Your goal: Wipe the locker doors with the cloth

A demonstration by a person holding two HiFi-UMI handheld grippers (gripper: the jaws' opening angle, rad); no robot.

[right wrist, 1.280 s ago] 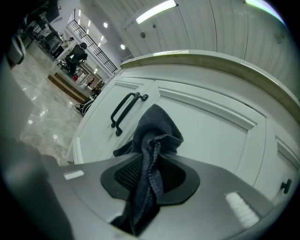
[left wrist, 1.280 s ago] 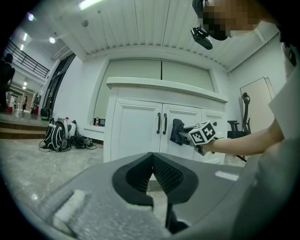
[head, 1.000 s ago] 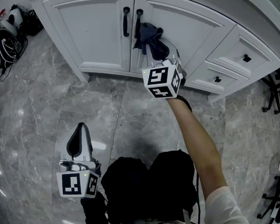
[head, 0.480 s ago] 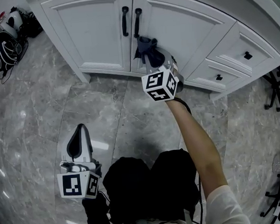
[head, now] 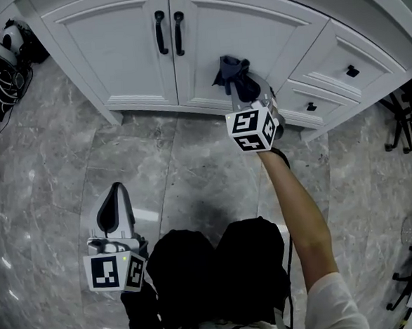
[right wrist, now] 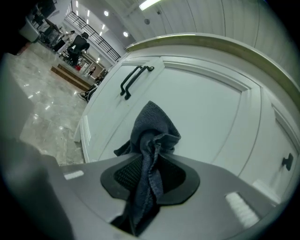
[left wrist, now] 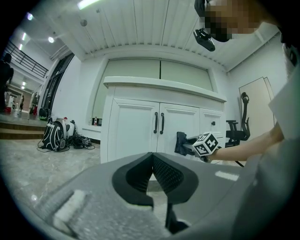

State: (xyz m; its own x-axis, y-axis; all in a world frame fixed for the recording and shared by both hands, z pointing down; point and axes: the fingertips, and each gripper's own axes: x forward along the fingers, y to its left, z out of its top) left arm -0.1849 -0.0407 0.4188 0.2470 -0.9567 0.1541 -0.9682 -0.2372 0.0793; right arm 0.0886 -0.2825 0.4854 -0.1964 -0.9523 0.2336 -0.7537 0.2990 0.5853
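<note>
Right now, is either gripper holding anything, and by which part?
The right gripper holds the dark cloth, clamped on its bunched middle, with a fold sticking out past the jaws toward the locker door. The left gripper is shut and empty.

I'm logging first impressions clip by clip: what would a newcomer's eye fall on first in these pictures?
The dark cloth stands out most, pinched in the right gripper and held up at the lower part of the white right-hand locker door. Next comes the left gripper, shut on nothing, low over the grey marble floor.
</note>
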